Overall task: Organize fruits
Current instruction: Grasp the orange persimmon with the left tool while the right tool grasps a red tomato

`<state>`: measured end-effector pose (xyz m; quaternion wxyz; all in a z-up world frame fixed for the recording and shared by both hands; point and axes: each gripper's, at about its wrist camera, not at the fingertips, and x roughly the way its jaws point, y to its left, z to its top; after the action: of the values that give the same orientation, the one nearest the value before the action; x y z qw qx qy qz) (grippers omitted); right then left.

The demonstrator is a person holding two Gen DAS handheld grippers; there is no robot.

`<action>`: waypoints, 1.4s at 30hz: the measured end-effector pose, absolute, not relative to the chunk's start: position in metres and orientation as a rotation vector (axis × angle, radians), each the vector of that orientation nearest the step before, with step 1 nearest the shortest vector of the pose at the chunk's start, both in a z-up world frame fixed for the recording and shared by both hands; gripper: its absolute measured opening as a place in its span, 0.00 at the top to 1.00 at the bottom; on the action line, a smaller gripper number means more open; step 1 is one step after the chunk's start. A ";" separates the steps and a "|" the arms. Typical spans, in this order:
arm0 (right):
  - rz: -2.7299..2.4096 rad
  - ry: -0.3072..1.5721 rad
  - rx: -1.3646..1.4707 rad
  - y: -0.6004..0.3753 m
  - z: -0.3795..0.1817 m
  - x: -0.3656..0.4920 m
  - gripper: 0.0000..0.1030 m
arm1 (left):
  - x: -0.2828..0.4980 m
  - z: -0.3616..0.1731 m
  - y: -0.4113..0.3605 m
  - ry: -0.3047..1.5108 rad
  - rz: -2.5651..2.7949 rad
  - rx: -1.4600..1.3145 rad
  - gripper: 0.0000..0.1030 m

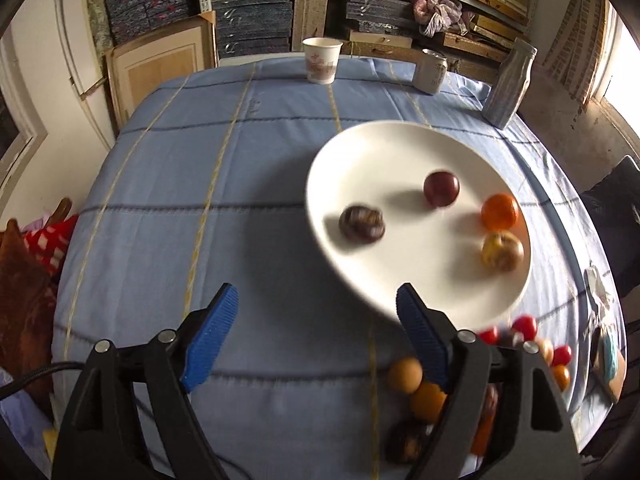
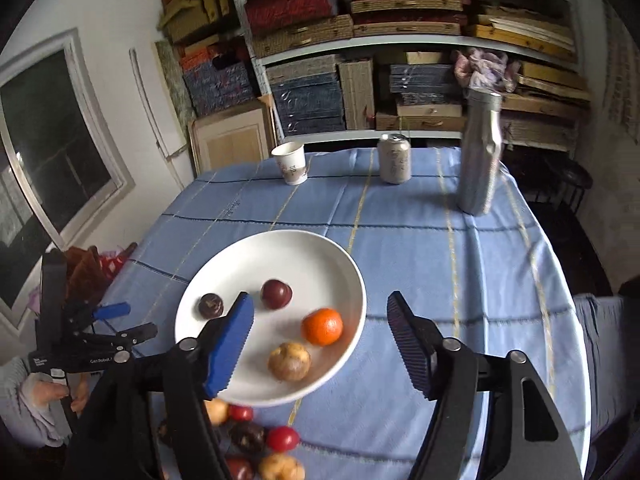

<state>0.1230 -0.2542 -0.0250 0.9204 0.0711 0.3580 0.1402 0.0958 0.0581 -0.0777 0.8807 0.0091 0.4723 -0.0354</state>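
Nearest the cameras, both tongs hang spread wide over the blue checked cloth of the worktop point(image 2: 400, 248), each gripping nothing. The left tongs point(image 1: 316, 312) sit above bare cloth, their right blue pad just in front of the near rim of the white plate point(image 1: 360, 160). The right tongs point(image 2: 320, 320) straddle the plate's right side, with the left pad over the plate and the right pad over cloth.

Below the plate's near edge lies a loose heap of fruit point(image 2: 256, 440) on the cloth: small red tomatoes, dark purple rounds, tan ones and orange ones, partly hidden behind the tongs' arms in both views.

On the plate rest four fruits, none touching. A speckled yellow-brown one point(image 2: 289, 361) lies nearest, with an orange point(image 2: 322, 326) just beyond it toward the right rim. Farther in sit a dark red plum-like fruit point(image 2: 276, 294) and, to its left, a dark wrinkled purple fruit point(image 2: 211, 305).

At the left of the right wrist view, the left tongs' body shows with the person's hand point(image 2: 48, 394) wrapped around its handle.

At the far edge of the worktop stand a paper cup point(image 2: 290, 162), a drinks can point(image 2: 395, 158) and a tall metal bottle point(image 2: 480, 152), well apart from one another. Behind them, shelves point(image 2: 400, 40) are stacked with flat boxes.
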 end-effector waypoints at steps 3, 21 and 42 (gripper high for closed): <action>0.256 0.785 0.184 -0.267 -0.042 0.087 0.30 | 0.060 -0.085 0.064 1.015 -0.086 0.005 0.22; 0.304 0.993 0.131 -0.255 -0.100 -0.008 0.29 | -0.048 -0.117 0.007 1.122 -0.345 0.215 0.16; 0.343 1.103 0.098 -0.248 -0.125 -0.003 0.28 | -0.055 -0.138 0.000 1.155 -0.402 0.166 0.57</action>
<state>-0.0032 -0.2483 -0.1245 0.8367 0.0461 0.5211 0.1619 -0.0547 0.0000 -0.1382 0.8156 0.0777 0.5415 -0.1887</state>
